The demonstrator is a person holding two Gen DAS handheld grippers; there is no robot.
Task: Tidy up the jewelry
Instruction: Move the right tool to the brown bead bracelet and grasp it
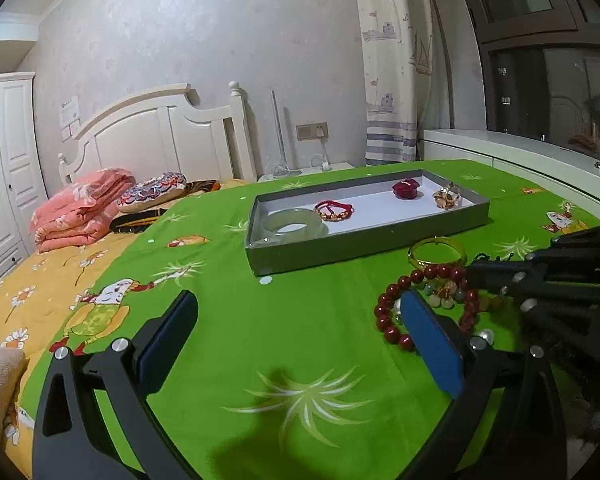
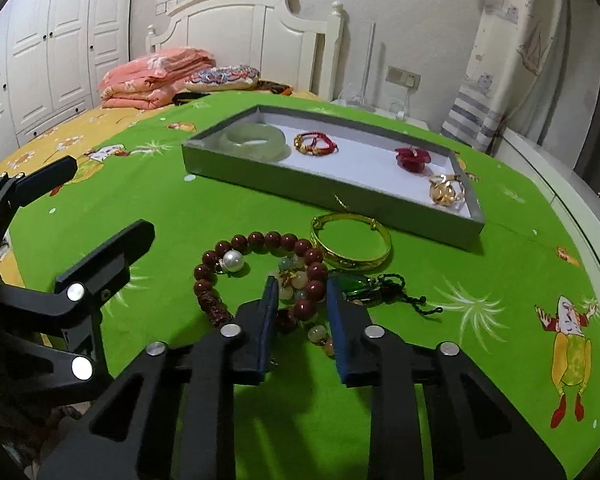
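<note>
A grey tray (image 1: 300,254) (image 2: 300,184) on the green cloth holds a jade bangle (image 1: 294,223) (image 2: 256,142), a red cord bracelet (image 1: 334,210) (image 2: 315,144), a red flower piece (image 1: 406,188) (image 2: 412,157) and a gold ornament (image 1: 446,197) (image 2: 446,191). In front lie a dark red bead bracelet (image 1: 392,320) (image 2: 256,240), a gold bangle (image 1: 438,254) (image 2: 352,242), a pale bead bracelet (image 2: 296,280), a pearl (image 2: 233,259) and a green pendant on black cord (image 2: 360,286). My left gripper (image 1: 300,312) is open and empty beside the pile. My right gripper (image 2: 302,300) is half open, its jaws straddling the pale and red beads.
The cloth covers a bed with a yellow sheet (image 1: 40,280). A folded pink quilt (image 1: 80,208) and a patterned pillow (image 1: 152,192) lie by the white headboard (image 1: 160,128). A white ledge (image 1: 520,152) runs along the right.
</note>
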